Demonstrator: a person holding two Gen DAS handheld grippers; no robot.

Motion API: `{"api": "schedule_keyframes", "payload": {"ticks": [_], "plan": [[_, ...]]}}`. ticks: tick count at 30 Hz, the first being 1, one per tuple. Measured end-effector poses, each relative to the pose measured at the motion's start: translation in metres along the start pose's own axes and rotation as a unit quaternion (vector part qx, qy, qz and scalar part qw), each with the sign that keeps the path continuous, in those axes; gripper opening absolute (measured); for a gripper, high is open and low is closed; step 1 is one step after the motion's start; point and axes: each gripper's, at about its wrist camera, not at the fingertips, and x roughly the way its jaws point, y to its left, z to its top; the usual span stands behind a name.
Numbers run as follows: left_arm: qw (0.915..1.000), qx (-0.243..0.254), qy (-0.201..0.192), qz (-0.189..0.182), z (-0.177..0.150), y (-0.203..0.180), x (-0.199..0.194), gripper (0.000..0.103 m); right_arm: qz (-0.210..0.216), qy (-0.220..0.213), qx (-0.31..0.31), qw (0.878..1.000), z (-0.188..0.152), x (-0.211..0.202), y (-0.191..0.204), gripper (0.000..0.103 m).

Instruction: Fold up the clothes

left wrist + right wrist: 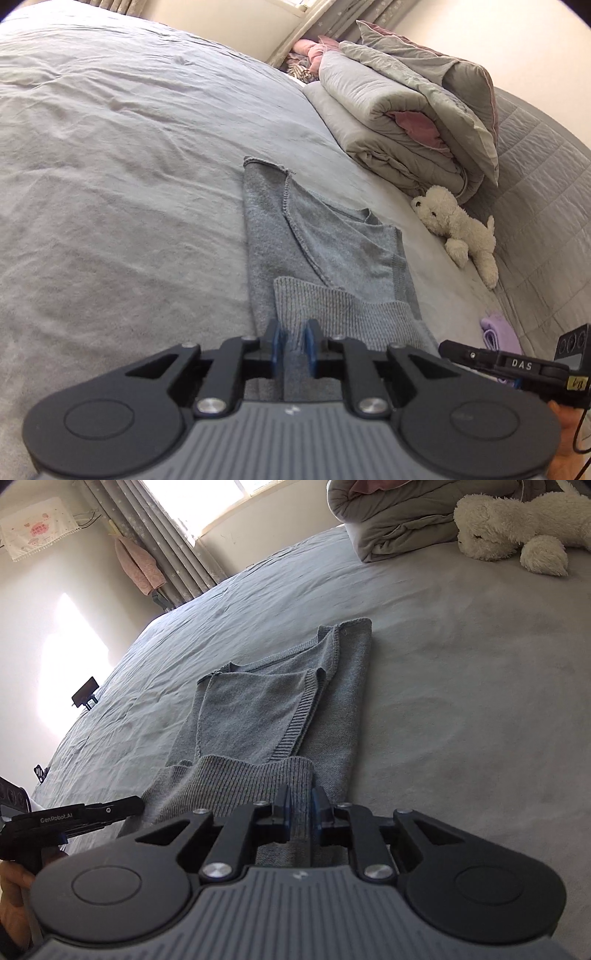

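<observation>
Bottom centre of the left wrist view, the left gripper (pixel 294 341) has its blue pads slightly apart with the ribbed hem of the grey sweater (pixel 325 251) running between them, and the pads don't look pressed onto the knit, so I'd call it let go. Same deal in the right wrist view: the right gripper (pixel 301 812) sits bottom centre, fingers a bit apart around the hem, not squeezing. The sweater (pixel 277 709) lies mid-frame on the grey bed sheet (pixel 110 166), sides folded inward (one sleeve lying across the body). Past it, a white plush toy (pixel 458 229) lies at right on the sheet, near a folded grey duvet (pixel 399 110) in the upper right, with curtains (pixel 166 550) at upper left in the right wrist view.
</observation>
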Motion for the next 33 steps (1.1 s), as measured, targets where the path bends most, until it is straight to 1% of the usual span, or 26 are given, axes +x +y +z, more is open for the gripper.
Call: {"api": "schedule_keyframes", "payload": {"ticks": [1, 2, 4, 5, 6, 7, 8, 9, 11, 13, 15, 16, 17, 19, 20, 21, 22, 23, 24, 25, 26, 27, 28, 31, 33], "plan": [[0.9999, -0.008, -0.006, -0.005, 0.001, 0.001, -0.002, 0.045, 0.004, 0.0, 0.002, 1.0, 0.0, 0.0, 0.0, 0.041], [0.9999, -0.007, -0.009, -0.009, 0.0, 0.0, -0.001, 0.052, 0.002, 0.001, 0.0, 1.0, 0.0, 0.001, 0.001, 0.055], [0.9999, 0.008, -0.01, -0.01, -0.002, -0.005, 0.002, 0.051, -0.009, 0.004, -0.018, 1.0, -0.002, 0.003, 0.006, 0.055], [0.9997, 0.022, -0.011, -0.001, -0.005, -0.009, 0.003, 0.044, -0.014, 0.002, -0.033, 0.999, -0.003, 0.002, 0.011, 0.043], [0.9993, 0.036, -0.012, 0.005, -0.006, -0.013, 0.004, 0.022, -0.02, -0.001, -0.047, 0.999, -0.004, 0.002, 0.015, 0.028], [0.9985, 0.052, -0.015, 0.006, -0.008, -0.018, 0.003, 0.014, -0.022, -0.005, -0.059, 0.998, -0.005, 0.0, 0.019, 0.011], [0.9975, 0.068, -0.017, 0.007, -0.009, -0.023, 0.002, 0.009, -0.016, -0.014, -0.067, 0.997, -0.004, -0.004, 0.023, 0.011], [0.9963, 0.082, -0.021, 0.007, -0.011, -0.028, 0.0, 0.008, -0.003, -0.025, -0.076, 0.997, -0.004, -0.01, 0.027, 0.011], [0.9943, 0.102, -0.033, -0.001, -0.01, -0.036, -0.009, 0.007, 0.018, -0.044, -0.093, 0.995, -0.003, -0.023, 0.035, 0.01], [0.9934, 0.109, -0.034, -0.008, -0.009, -0.041, -0.018, 0.007, 0.035, -0.058, -0.108, 0.992, -0.003, -0.034, 0.04, 0.01], [0.9919, 0.118, -0.042, -0.021, -0.01, -0.045, -0.027, 0.007, 0.03, -0.065, -0.115, 0.991, -0.003, -0.041, 0.04, 0.01], [0.9912, 0.123, -0.044, -0.021, -0.01, -0.046, -0.027, 0.007, 0.024, -0.064, -0.11, 0.992, -0.002, -0.04, 0.036, 0.01], [0.9915, 0.123, -0.039, -0.013, -0.01, -0.044, -0.022, 0.007, 0.016, -0.061, -0.099, 0.993, 0.0, -0.037, 0.031, 0.01], [0.995, 0.099, -0.011, 0.005, -0.008, -0.035, -0.005, 0.008, 0.003, -0.053, -0.07, 0.996, 0.004, -0.025, 0.021, 0.01], [0.9964, 0.084, 0.003, 0.013, -0.007, -0.029, 0.003, 0.01, 0.0, -0.047, -0.053, 0.997, 0.004, -0.018, 0.016, 0.017], [0.9974, 0.069, 0.006, 0.018, -0.007, -0.022, 0.008, 0.015, 0.001, -0.04, -0.04, 0.998, 0.005, -0.012, 0.012, 0.019], [0.9982, 0.056, 0.008, 0.02, -0.007, -0.016, 0.011, 0.017, 0.003, -0.032, -0.028, 0.999, 0.005, -0.007, 0.009, 0.019], [0.9989, 0.045, 0.004, 0.009, -0.007, -0.012, 0.009, 0.022, 0.007, -0.023, -0.018, 1.0, 0.004, -0.003, 0.006, 0.019], [0.9994, 0.036, -0.001, -0.004, -0.006, -0.009, 0.007, 0.028, 0.01, -0.016, -0.01, 1.0, 0.003, -0.001, 0.004, 0.02], [0.9995, 0.028, -0.006, -0.016, -0.005, -0.007, 0.005, 0.032, 0.012, -0.014, -0.009, 1.0, 0.003, 0.0, 0.004, 0.023], [0.9993, 0.025, -0.011, -0.024, -0.005, -0.007, 0.004, 0.038, 0.013, -0.015, -0.012, 1.0, 0.002, -0.001, 0.006, 0.031], [0.9991, 0.026, -0.016, -0.029, -0.004, -0.008, 0.004, 0.039, 0.013, -0.017, -0.015, 1.0, 0.002, -0.002, 0.007, 0.036], [0.999, 0.028, -0.017, -0.03, -0.005, -0.009, 0.005, 0.039, 0.013, -0.018, -0.019, 1.0, 0.001, -0.002, 0.008, 0.044], [0.9985, 0.053, -0.003, -0.012, -0.009, -0.016, 0.014, 0.036, 0.008, -0.011, -0.042, 0.999, -0.003, 0.0, 0.015, 0.045], [0.9975, 0.07, -0.008, 0.003, -0.013, -0.021, 0.015, 0.019, -0.001, -0.012, -0.068, 0.998, -0.005, 0.001, 0.022, 0.03]]}}
